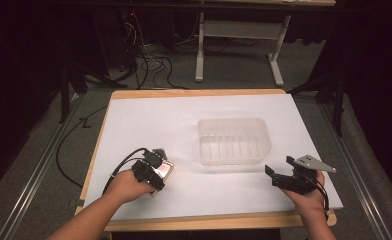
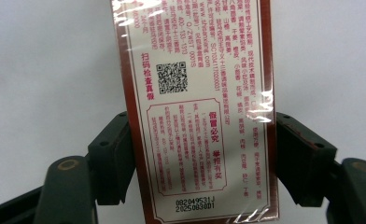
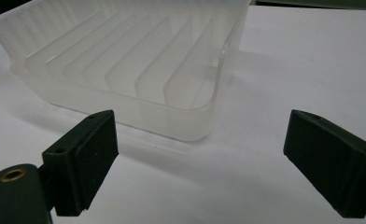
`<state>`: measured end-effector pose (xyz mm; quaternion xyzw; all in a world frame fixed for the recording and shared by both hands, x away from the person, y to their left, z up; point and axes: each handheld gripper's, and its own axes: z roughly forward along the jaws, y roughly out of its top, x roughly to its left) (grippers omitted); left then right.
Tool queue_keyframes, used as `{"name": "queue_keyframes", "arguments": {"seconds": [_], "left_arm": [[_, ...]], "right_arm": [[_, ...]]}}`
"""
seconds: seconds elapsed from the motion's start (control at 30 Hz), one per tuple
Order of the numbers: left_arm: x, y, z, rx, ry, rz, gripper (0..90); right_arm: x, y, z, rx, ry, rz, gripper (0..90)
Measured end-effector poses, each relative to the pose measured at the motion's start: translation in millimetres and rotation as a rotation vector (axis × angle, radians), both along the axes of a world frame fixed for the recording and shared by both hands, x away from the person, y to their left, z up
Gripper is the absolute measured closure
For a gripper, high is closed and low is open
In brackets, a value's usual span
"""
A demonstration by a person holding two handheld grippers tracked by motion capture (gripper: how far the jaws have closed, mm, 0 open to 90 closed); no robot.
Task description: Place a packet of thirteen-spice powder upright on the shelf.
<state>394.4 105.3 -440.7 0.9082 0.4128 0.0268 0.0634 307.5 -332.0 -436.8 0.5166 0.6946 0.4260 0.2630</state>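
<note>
A flat box (image 2: 200, 116) wrapped in clear film, cream with a red border, red print and a QR code, lies on the white table. My left gripper (image 2: 202, 154) is shut on it, one black pad pressing each long side. From above, the box (image 1: 167, 171) is at the table's front left under the left gripper (image 1: 156, 167). My right gripper (image 1: 280, 166) stands open at the front right, nothing between its jaws. In the right gripper view, its gripper (image 3: 200, 154) points at the near corner of a clear plastic bin (image 3: 181, 116).
The clear ribbed bin (image 1: 232, 120) stands at the middle of the white sheet (image 1: 149, 125), between the two hands. The table's wooden edge (image 1: 209, 222) runs along the front. Cables and a desk frame (image 1: 200, 50) lie on the floor beyond the table.
</note>
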Motion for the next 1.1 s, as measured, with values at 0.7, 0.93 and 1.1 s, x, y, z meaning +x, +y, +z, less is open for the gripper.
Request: {"name": "queue_keyframes", "arguments": {"seconds": [0.7,0.93,1.1], "left_arm": [[-13.6,14.2,13.9,-0.137,-0.111,-0.016,32.8],[-19.7,18.8,17.1,-0.193,-0.178,-0.028,32.8],[-21.7,22.4,17.0,-0.226,-0.208,-0.023,32.8]], "right_arm": [[0.1,0.4,-0.3,-0.003,-0.002,-0.003,11.1],[-0.2,1.2,-0.5,-0.002,-0.001,-0.004,11.1],[-0.2,1.5,-0.5,-0.005,-0.002,-0.002,11.2]]}}
